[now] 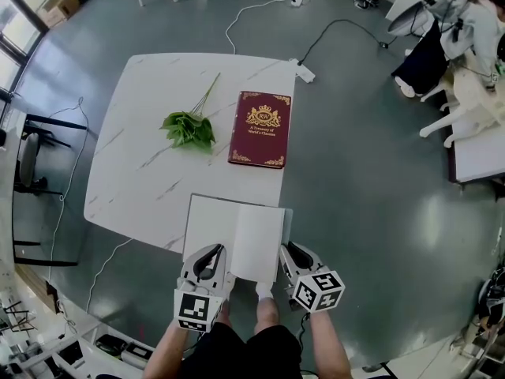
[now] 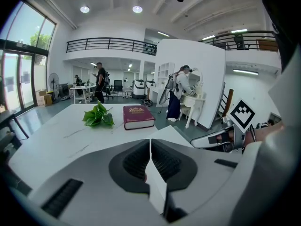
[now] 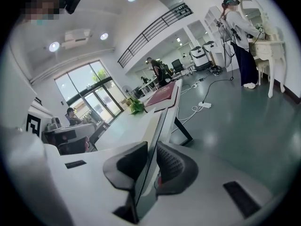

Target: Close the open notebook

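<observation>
White-paged notebook (image 1: 235, 235) open at lower centre of frame, on lower edge of worktop (image 1: 142, 117). Grip: left tongs (image 1: 211, 253) clamped on its left leaf, right tongs (image 1: 291, 252) clamped on its right edge. Likely faults: thin leaf tearing or slipping under uneven pull; notebook sliding off that edge.

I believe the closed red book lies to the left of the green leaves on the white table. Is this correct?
Not quite. The head view shows the closed red book lying to the right of the green leaves on the white table.
</observation>
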{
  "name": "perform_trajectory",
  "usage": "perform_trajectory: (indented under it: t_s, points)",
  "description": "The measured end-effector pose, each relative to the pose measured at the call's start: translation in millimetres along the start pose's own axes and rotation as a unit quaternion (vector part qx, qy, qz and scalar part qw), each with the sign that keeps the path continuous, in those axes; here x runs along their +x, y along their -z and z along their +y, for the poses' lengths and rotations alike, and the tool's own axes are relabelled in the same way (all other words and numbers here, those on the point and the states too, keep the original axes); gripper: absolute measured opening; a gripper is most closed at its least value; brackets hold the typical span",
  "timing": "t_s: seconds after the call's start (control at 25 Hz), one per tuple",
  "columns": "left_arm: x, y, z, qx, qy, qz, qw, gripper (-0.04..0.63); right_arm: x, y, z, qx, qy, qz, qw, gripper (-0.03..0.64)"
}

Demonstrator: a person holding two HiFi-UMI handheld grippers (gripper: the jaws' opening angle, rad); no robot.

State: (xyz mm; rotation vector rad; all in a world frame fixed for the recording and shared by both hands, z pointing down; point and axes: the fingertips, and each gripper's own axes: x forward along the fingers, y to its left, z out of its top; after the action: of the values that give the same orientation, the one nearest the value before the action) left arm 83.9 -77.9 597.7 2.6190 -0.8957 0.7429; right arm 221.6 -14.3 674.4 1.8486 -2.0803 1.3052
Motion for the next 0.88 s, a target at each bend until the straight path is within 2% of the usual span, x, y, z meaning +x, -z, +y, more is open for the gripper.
perform_trajectory:
  t_s: [0.44, 0.88]
  points:
    - [-46, -21, 26, 0.002, -0.014, -0.033, 0.9993, 0.029, -5, -22, 47, -0.019, 0.0, -0.025, 1.0, 0.061]
    - [-82, -20, 63, 0.002, -0.031, -0.047, 0.9984, 0.029, 6, -38, 105, -0.037, -0.015, -0.044, 0.998, 0.06]
